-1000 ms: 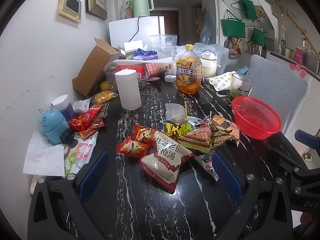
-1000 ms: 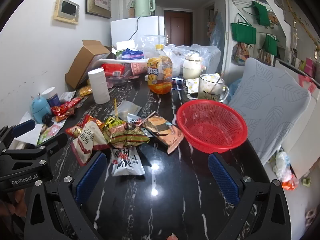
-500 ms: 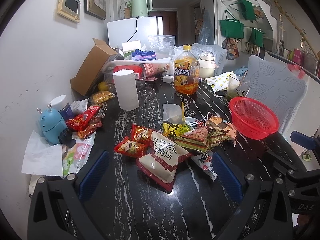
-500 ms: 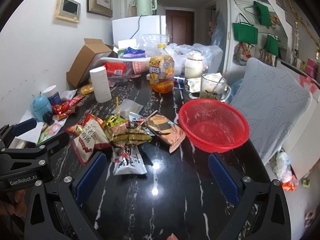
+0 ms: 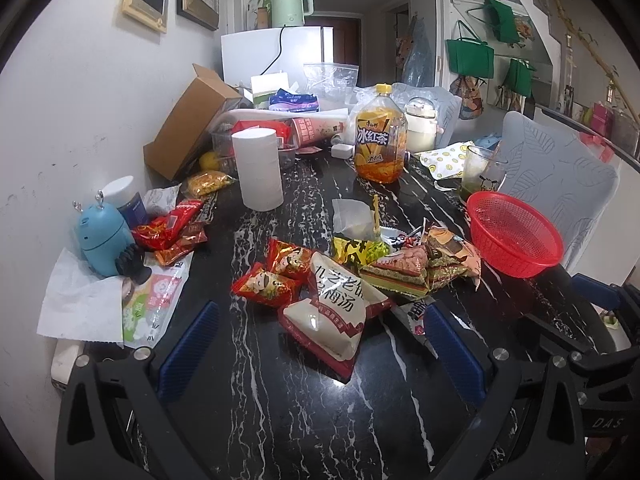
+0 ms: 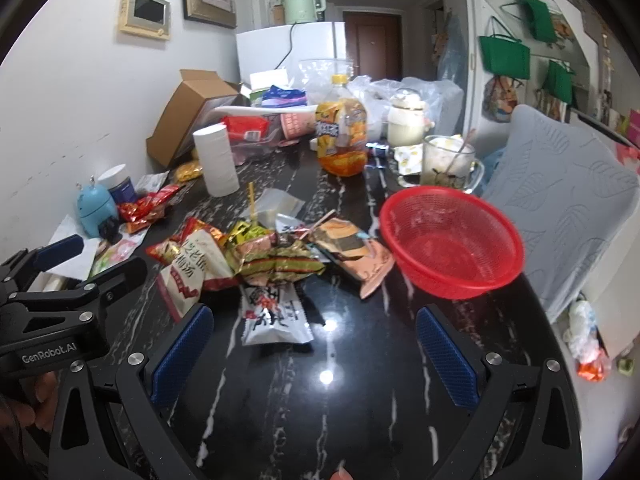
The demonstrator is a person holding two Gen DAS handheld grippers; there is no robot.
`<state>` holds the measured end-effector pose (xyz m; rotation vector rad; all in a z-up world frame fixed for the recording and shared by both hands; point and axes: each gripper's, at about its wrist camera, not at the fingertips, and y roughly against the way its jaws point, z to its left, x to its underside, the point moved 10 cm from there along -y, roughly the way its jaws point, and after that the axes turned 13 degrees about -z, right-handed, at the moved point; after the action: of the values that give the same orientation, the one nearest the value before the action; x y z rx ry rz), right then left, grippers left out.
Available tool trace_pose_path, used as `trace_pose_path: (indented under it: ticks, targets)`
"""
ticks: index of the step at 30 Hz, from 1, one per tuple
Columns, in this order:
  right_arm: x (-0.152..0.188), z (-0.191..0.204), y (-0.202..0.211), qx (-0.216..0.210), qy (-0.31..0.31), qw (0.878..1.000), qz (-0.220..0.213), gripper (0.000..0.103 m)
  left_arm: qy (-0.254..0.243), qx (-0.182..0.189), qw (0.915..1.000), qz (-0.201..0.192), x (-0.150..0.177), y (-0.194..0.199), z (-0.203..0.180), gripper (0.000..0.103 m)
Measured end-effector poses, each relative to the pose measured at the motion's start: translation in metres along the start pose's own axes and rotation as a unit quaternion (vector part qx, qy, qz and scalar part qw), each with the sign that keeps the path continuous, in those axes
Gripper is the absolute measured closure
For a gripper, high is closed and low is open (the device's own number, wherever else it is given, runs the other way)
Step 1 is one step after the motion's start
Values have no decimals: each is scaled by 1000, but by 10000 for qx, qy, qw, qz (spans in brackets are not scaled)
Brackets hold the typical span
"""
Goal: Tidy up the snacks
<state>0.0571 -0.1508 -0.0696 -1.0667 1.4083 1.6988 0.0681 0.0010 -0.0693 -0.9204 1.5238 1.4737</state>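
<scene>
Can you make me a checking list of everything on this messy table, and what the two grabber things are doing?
Surface: black marble table with white veins, shiny, bare near the cameras.
Job's things: snack packets piled mid-table; red basket to their right, looks empty; big white pouch at the pile's left.
Clutter: paper roll standing; iced tea bottle; cardboard box tipped against the wall; blue gadget; glass mug; more red packets by the wall.
Grippers: left gripper open, holding nothing; right gripper open, holding nothing.
Cables: one cord hangs from the green kettle.
Surroundings: white fridge, green bags on the wall, grey chair.
</scene>
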Motion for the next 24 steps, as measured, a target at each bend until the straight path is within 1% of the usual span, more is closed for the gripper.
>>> trace_pose_path:
  ticks: [9,17,20,24]
  targets:
    - [15,15,-18,-252,62,9995,205,0,-19,-123,9999,104,13,-8,13,0]
    - [33,27,-40,-385,172,9982,422,0,108,-190,9994,280,29,-18,27,0]
    - [39,30,-51,-445,200,9975,503,0,177,-142,9992,343,34,-22,29,0]
    - [47,37,-68,-608,229,9957,665,0,262,91,9990,358,38,-25,28,0]
